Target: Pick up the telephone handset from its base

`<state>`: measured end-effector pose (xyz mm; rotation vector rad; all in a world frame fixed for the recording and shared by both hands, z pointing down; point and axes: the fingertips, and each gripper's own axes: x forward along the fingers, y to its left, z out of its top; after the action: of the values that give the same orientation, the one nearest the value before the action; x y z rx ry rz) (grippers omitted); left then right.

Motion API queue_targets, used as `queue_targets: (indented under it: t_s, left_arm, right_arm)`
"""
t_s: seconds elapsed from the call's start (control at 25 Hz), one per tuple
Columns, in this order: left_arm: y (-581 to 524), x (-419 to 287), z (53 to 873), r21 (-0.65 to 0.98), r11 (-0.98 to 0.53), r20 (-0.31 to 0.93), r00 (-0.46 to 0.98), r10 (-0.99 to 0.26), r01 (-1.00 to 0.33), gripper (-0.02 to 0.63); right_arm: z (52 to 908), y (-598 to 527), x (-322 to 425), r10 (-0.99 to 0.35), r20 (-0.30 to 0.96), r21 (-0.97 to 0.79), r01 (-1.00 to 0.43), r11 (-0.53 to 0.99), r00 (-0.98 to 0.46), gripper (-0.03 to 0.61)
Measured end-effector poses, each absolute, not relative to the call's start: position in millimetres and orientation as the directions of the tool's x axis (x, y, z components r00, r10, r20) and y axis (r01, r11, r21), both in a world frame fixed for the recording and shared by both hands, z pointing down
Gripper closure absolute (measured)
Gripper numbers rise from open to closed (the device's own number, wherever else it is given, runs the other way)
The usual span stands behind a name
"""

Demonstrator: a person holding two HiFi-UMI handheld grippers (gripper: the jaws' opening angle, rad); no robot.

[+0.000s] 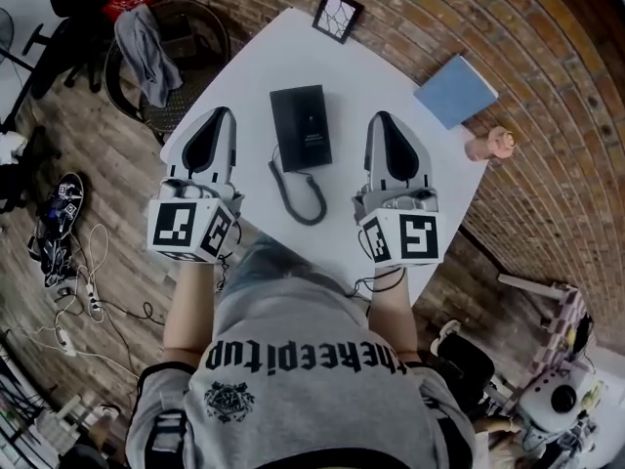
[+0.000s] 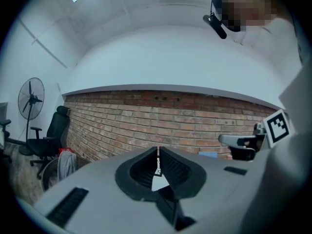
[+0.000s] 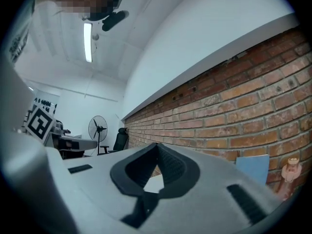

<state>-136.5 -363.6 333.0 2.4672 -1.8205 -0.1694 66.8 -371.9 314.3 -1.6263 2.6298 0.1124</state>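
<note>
The white table (image 1: 254, 66) carries the black telephone handset (image 1: 301, 127), seemingly on its base. The left gripper (image 1: 224, 115) hovers left of the handset and the right gripper (image 1: 380, 119) right of it, both jaws clenched and empty. Shut jaws would only knock the handset. The cord (image 1: 298, 195) trailing from it toward the person could drag the base. Handset and base blur into one dark block.

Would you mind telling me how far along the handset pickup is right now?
Nothing looks done yet: the telephone handset seemingly lies on its base, in the middle of the table. In hand: the left gripper and right gripper flank it, both shut and empty. Left to do: open one gripper, grasp the telephone handset, and lift it.
</note>
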Motion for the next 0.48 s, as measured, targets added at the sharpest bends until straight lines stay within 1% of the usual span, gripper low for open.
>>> queue_targets:
  t_s: [0.12, 0.28, 0.48]
  left_arm:
    - [-387.3, -134.1, 360.9, 0.143, -0.340, 0.010, 0.345, -0.939, -0.929, 0.600]
    - [-408.6, -122.1, 406.6, 0.187, -0.407, 0.117, 0.432, -0.894, -0.894, 0.598]
    - [-418.6, -102.5, 474.9, 0.332, -0.461, 0.267, 0.551, -0.791, -0.823, 0.598]
  right_arm:
    - [329.9, -388.6, 60.5, -0.900, -0.045, 0.019, -0.901, 0.433, -0.434, 0.575]
    - [350.2, -404.5, 57.8, -0.912, 0.004, 0.000, -0.912, 0.410, -0.410, 0.575]
    - [367.5, -413.8, 60.6, -0.925, 0.054, -0.006, -0.927, 0.376, -0.376, 0.575]
